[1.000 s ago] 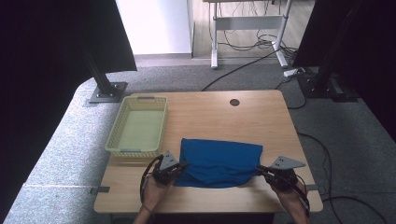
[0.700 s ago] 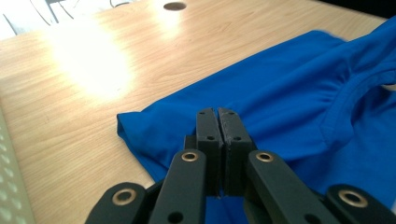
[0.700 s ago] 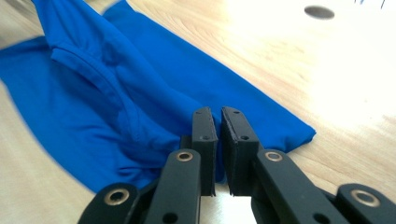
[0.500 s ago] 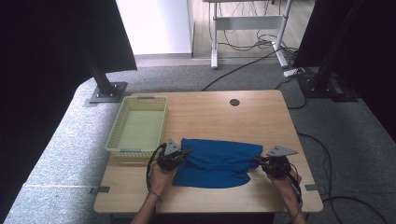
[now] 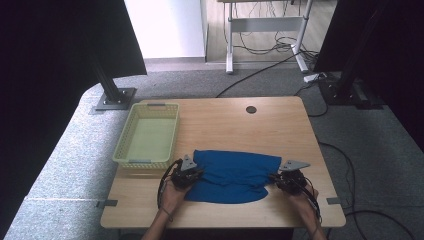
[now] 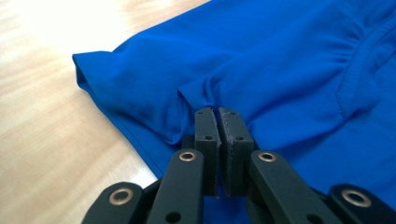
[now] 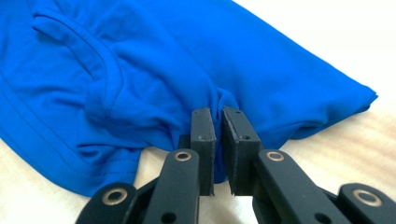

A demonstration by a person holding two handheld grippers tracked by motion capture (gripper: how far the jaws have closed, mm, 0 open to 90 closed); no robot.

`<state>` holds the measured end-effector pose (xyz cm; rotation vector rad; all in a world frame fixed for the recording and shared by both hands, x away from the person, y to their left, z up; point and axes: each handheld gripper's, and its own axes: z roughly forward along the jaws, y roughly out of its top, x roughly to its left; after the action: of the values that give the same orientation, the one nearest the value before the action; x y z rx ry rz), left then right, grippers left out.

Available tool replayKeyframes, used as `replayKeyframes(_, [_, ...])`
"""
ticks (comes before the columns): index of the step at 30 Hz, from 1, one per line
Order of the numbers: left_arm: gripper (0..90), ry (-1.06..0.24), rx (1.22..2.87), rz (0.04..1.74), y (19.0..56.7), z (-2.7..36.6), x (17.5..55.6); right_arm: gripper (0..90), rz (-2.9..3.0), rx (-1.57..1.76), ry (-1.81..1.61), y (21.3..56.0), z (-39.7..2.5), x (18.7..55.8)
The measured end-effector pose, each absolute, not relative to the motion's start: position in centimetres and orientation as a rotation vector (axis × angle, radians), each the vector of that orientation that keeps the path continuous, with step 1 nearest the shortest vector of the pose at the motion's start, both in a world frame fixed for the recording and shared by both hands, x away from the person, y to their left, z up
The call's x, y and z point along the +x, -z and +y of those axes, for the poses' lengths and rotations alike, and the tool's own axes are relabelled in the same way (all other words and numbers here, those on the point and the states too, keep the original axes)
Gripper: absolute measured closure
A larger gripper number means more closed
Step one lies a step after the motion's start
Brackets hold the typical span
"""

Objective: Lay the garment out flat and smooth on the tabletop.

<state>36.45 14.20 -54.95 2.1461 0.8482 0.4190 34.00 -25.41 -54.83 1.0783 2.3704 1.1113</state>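
Observation:
A blue cloth garment (image 5: 231, 176) lies folded on the near half of the wooden table (image 5: 225, 125). My left gripper (image 5: 196, 173) is at its left edge, shut on a pinched fold of the blue cloth (image 6: 280, 70); in the left gripper view the left gripper (image 6: 218, 112) has its jaws pressed together with fabric bunched at the tips. At the garment's right edge my right gripper (image 5: 275, 177) is shut on the blue cloth (image 7: 163, 60) too, and the right gripper (image 7: 215, 111) shows fabric gathered between its tips.
A pale green mesh basket (image 5: 171, 116) stands on the table's left side, just beyond the left gripper. A dark round hole (image 5: 251, 109) marks the far part of the table. Black stands and cables lie on the floor behind.
Both grippers have moved away from me, carrying the near edge of the blue cloth over itself. The garment now lies shorter, folded.

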Motion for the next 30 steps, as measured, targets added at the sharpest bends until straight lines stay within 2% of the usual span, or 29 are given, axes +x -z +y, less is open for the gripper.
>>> replayKeyframes(10, [86.0, -0.345, 2.173, 0.801, 54.9, 14.3, 33.5, 82.9, 2.407, 1.068, -1.127, 54.8, -26.0, 31.4])
replayKeyframes(17, [87.1, -0.398, 2.121, 0.797, 52.7, 14.5, 34.1, 83.3, 2.361, 1.022, -1.131, 53.6, -25.9, 30.8])
replayKeyframes(24, [87.2, -0.480, 2.006, 0.797, 49.2, 14.7, 36.5, 83.4, 2.251, 1.017, -1.168, 51.0, -26.3, 32.6])
replayKeyframes(30, [87.1, -0.484, 2.035, 0.843, 51.3, 14.0, 38.4, 83.4, 2.252, 1.064, -1.142, 51.6, -26.0, 35.3])
